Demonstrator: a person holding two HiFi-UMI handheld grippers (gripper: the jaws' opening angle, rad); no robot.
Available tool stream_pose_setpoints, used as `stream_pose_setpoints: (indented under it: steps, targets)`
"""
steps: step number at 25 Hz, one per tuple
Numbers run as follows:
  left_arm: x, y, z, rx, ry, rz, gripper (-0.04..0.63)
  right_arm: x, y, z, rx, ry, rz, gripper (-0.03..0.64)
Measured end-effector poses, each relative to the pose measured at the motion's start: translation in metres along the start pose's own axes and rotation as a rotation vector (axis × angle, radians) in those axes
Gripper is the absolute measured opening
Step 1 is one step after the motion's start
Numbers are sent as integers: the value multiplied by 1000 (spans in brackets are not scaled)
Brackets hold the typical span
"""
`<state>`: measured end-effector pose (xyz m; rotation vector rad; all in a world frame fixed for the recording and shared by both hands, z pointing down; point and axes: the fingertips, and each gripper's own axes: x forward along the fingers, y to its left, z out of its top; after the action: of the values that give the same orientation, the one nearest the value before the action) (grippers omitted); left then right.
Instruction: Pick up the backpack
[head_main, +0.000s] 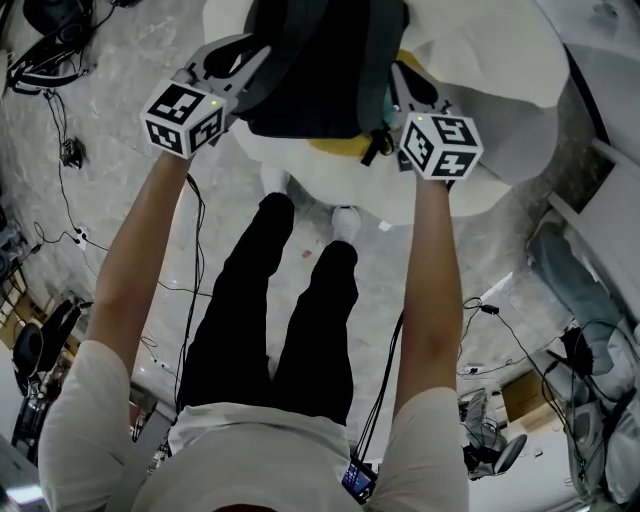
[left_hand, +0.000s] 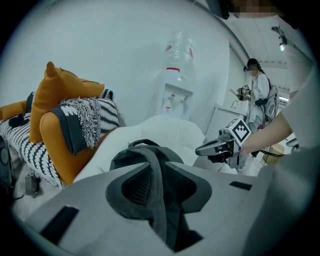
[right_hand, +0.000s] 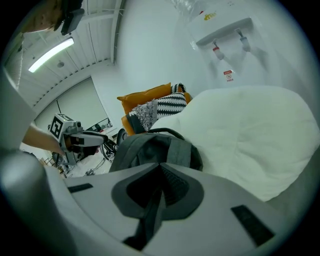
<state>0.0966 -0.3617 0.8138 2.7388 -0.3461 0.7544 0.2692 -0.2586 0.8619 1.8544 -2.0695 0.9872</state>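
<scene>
A dark backpack (head_main: 310, 70) rests on a big white beanbag (head_main: 500, 60) at the top of the head view. My left gripper (head_main: 250, 65) is at its left side. In the left gripper view the jaws (left_hand: 155, 190) stand slightly parted, with a grey shoulder strap (left_hand: 159, 200) lying between them and a dark gap beside it. At the bag's right side, my right gripper (head_main: 398, 85) is shut on the other strap (right_hand: 150, 210), pinched where its pads meet. Each gripper shows in the other's view: the right gripper (left_hand: 212, 148) and the left gripper (right_hand: 92, 140).
An orange cushion (left_hand: 55, 95) with a black-and-white throw (left_hand: 90, 117) lies beside the beanbag. A water dispenser (left_hand: 175, 95) stands behind it. Another person (left_hand: 257, 90) stands far off. Cables (head_main: 70, 150) and gear lie on the floor around my legs (head_main: 290, 310).
</scene>
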Motion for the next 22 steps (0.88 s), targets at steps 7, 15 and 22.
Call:
stream_pose_setpoints:
  steps: [7,15,22]
  targets:
    - [23,4,-14,24,14,-20,120,20,-23,-22,-20,19,-10,8]
    - [42,7,-17,53,33,-50,133,34,-29,-31,-21,20,-12,9]
    - [57,9,-29,43,61,-82,135,55,-45,-48,38,40,-27,115]
